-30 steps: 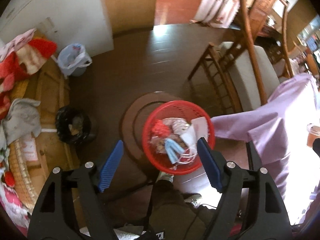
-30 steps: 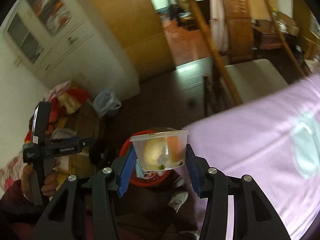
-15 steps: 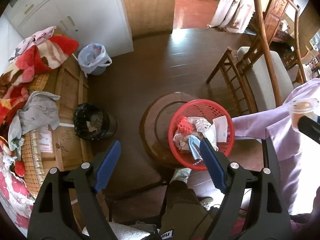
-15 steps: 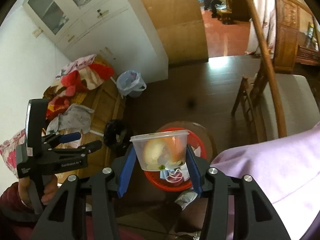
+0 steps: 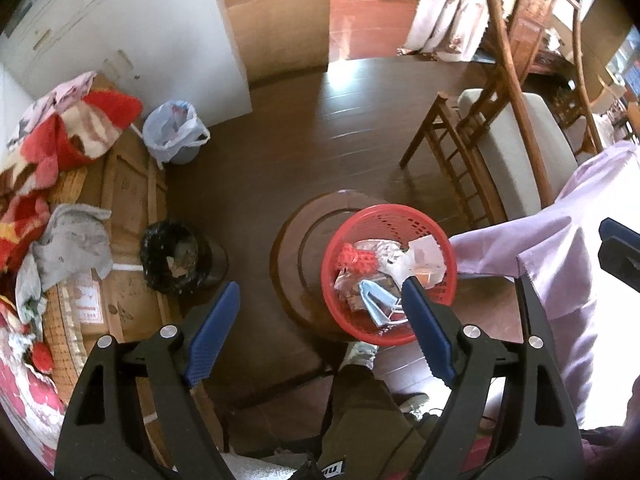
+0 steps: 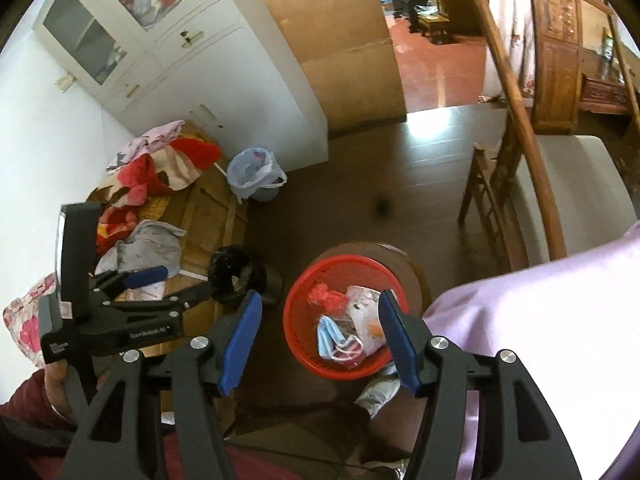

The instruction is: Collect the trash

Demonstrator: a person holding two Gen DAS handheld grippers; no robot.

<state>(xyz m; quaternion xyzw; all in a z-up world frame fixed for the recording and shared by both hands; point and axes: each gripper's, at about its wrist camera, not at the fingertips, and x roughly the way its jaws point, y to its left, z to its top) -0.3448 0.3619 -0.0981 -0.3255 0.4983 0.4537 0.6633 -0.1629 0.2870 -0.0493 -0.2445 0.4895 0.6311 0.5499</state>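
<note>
A red mesh basket (image 5: 384, 212) (image 6: 344, 260) stands on a round wooden stool (image 5: 296, 248) on the floor below both grippers. In it lie a blue face mask (image 5: 374, 300) (image 6: 332, 336), a red net ball (image 5: 354, 258) and a clear plastic container with orange leftovers (image 6: 366, 316). My right gripper (image 6: 320, 295) hovers above the basket, its jaws opening, with nothing between them. My left gripper (image 5: 320, 286) hangs above the basket's left side, jaws wide and still opening, holding nothing. It also shows in the right wrist view (image 6: 172, 284), held by a hand.
A black-lined bin (image 5: 172, 256) and a bin with a white bag (image 5: 172, 136) stand at the left by cardboard and piled clothes. A wooden chair (image 5: 500, 152) and a lilac tablecloth (image 5: 552, 248) fill the right. The person's shoe (image 5: 360, 354) is under the basket.
The clear container has left my right gripper's jaws and now lies in the red basket. The right jaws have spread apart. The left gripper has barely moved.
</note>
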